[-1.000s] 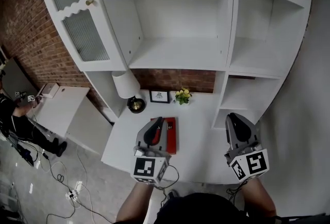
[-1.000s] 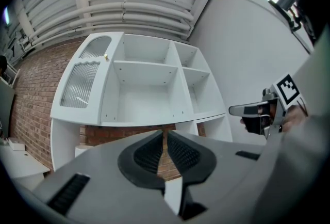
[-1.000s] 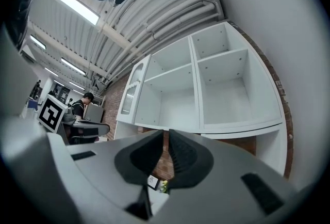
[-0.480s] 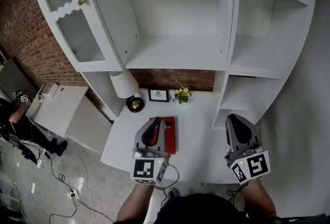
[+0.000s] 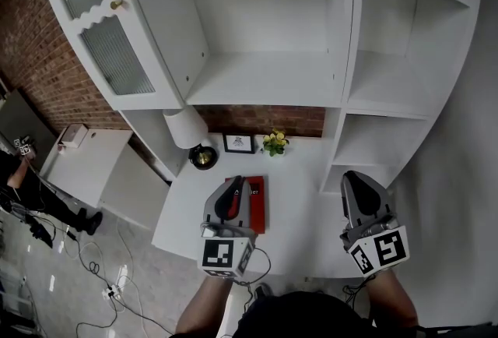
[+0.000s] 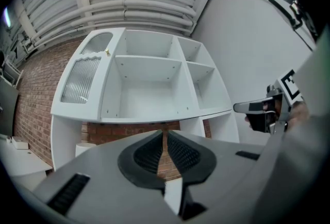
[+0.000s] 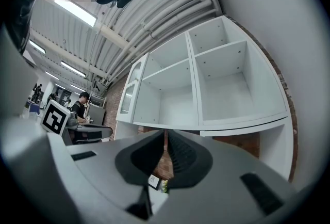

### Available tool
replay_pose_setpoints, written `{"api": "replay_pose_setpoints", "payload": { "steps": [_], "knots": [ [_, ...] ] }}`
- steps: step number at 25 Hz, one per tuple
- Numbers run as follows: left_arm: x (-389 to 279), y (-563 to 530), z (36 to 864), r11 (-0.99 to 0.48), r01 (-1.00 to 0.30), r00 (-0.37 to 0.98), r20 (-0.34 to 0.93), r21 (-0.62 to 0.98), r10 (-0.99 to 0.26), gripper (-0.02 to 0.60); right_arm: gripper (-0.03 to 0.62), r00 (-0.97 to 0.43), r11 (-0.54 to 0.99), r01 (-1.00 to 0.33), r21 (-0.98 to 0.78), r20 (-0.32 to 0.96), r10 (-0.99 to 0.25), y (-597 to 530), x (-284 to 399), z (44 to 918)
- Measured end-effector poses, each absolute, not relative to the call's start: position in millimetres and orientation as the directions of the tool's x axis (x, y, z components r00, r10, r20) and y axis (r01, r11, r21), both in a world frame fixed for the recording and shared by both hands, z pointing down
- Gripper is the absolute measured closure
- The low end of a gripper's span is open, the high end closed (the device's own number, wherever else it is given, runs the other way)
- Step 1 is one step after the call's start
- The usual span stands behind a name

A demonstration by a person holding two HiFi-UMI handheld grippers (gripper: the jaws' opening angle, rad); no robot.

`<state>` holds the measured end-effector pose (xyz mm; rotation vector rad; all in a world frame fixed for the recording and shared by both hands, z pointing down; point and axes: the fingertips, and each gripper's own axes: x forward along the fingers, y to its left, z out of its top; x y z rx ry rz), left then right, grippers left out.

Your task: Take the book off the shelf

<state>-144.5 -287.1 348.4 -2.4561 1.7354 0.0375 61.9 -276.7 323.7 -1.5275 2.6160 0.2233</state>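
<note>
The tall white shelf unit (image 5: 264,79) stands empty. On the white desk top (image 5: 299,196) beneath it the flat red rectangular book (image 5: 255,204) lies, long axis running near to far. It looks stiff and fairly light; I'd pinch its right edge. My left claw (image 5: 236,187) above it and my right claw (image 5: 352,181) are pinched together, empty.

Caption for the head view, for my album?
Red book on the desk, left gripper above it, right gripper beside.

- Book (image 5: 258,208): red cover.
- Shelf unit (image 5: 264,83): plain white.
- Desk (image 5: 303,204): white.
- Wall (image 5: 39,56): red-brown brick pattern.
- Flowers (image 5: 275,143): yellow with green leaves.
- Lamp (image 5: 187,128): white shade, black base.
</note>
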Motion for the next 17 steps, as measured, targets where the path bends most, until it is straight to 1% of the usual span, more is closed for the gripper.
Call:
{"api": "replay_pose_setpoints", "payload": {
  "steps": [2, 5, 9, 13, 17],
  "knots": [
    [-145.4, -288.7, 348.3, -0.327, -0.941, 0.335, -0.092, -0.089, -0.938, 0.551, 0.574, -0.495, 0.490, -0.869, 0.070, -0.160, -0.854, -278.4, 59.6, 324.4],
    [-147.5, -289.2, 351.1, -0.327, -0.941, 0.331, -0.042, -0.084, -0.943, 0.551, 0.574, -0.502, 0.496, -0.865, 0.076, -0.157, -0.850, -279.9, 54.2, 324.2],
    [-152.9, -293.9, 343.8, -0.329, -0.941, 0.337, -0.119, -0.086, -0.934, 0.551, 0.574, -0.509, 0.501, -0.861, 0.088, -0.157, -0.847, -282.2, 45.9, 322.1],
    [-162.2, -296.2, 343.7, -0.332, -0.940, 0.339, -0.117, -0.080, -0.933, 0.551, 0.574, -0.512, 0.503, -0.859, 0.095, -0.154, -0.845, -284.3, 35.7, 321.2],
    [-173.4, -297.7, 347.5, -0.336, -0.939, 0.341, -0.073, -0.074, -0.937, 0.551, 0.574, -0.513, 0.504, -0.858, 0.099, -0.151, -0.845, -286.9, 22.5, 320.6]
  ]
}}
